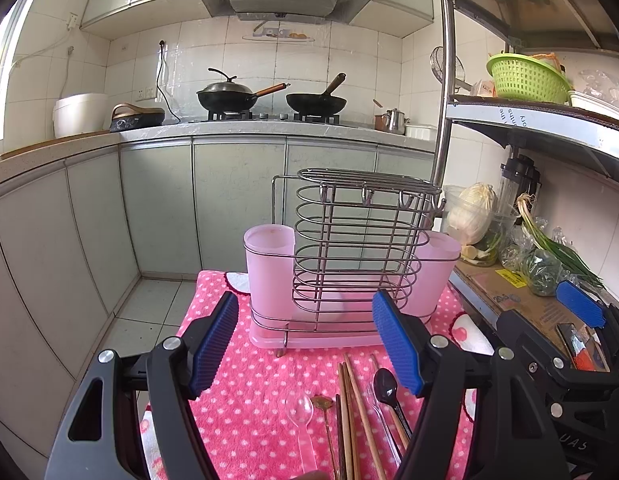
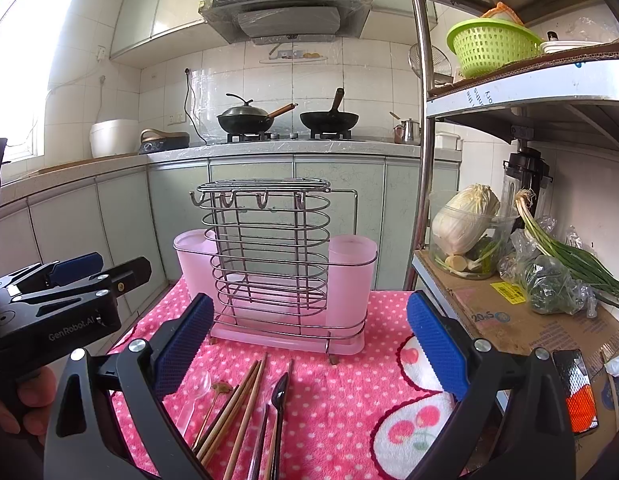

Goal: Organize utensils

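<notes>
Hovering wide open, left gripper [image 1: 305, 344] and right gripper [image 2: 309, 348], blue pads [image 1: 213, 344] holding nothing and touching nothing. Lying below and between the fingers on the pink dotted cloth [image 2: 349, 392]: wooden chopsticks [image 2: 241, 400], black spoon [image 2: 278, 392], clear spoon [image 1: 300, 408], small brass spoon [image 1: 322, 404], fanned side by side. Standing upright just beyond the fingertips, wire utensil rack [image 1: 349, 248] with pink cups [image 1: 269, 264] at both ends, near the cloth's far edge. Bare cloth lying right of the cutlery.

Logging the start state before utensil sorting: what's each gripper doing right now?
Left gripper: open, holding nothing.
Right gripper: open, holding nothing.
</notes>
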`<state>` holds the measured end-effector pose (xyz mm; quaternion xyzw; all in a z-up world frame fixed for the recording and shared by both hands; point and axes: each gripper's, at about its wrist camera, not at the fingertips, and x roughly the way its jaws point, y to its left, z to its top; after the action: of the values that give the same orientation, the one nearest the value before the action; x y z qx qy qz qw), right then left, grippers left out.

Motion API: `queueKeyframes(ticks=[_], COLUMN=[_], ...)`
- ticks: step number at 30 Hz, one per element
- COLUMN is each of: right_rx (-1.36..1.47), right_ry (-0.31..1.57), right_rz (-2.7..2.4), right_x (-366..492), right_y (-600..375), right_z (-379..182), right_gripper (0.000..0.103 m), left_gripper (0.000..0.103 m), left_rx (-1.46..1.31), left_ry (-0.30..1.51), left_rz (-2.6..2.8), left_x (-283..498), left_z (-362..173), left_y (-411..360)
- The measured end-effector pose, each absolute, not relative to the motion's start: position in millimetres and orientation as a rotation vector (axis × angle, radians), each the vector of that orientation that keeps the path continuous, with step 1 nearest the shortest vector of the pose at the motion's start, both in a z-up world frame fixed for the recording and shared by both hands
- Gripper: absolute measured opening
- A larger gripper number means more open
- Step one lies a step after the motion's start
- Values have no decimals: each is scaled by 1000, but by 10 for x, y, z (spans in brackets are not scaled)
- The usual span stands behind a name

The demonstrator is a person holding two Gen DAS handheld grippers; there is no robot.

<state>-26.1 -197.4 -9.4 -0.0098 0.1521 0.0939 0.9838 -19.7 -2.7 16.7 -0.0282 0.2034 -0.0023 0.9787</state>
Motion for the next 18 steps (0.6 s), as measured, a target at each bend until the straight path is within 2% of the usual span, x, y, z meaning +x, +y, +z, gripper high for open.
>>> queueKeyframes(ticks=[18], right_rx=[-20], right_ry=[294], right_rz=[187], right_x=[-269], right_y=[-1983], right_z=[-47], right_gripper=[98], left_gripper=[69], left_rx=[-59], left_ry=[402], left_rz=[-7], left_x=[-218], left_z=[210], left_y=[-49])
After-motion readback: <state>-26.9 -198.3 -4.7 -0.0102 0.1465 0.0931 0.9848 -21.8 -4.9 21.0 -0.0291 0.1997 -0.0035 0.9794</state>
